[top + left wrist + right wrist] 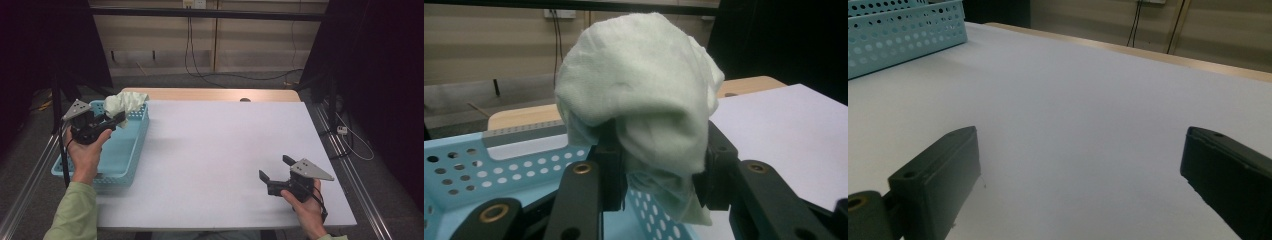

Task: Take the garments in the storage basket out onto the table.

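A crumpled pale green cloth [125,103] hangs above the far end of a light blue perforated basket [107,176] at the table's left. My left gripper [120,117] is shut on the cloth; in the left gripper view the bundle [639,95] bulges up between the two black jaws, which pinch its lower part. My right gripper [276,167] rests low over the white table surface at the front right, jaws wide apart with nothing between them. In the right gripper view its gripper [1080,175] faces bare white tabletop.
The white sheet [225,150] covers most of a wooden table [210,94]. The basket [898,35] stands along the left edge. Metal rails run down both sides of the table, and cables lie on the floor beyond it.
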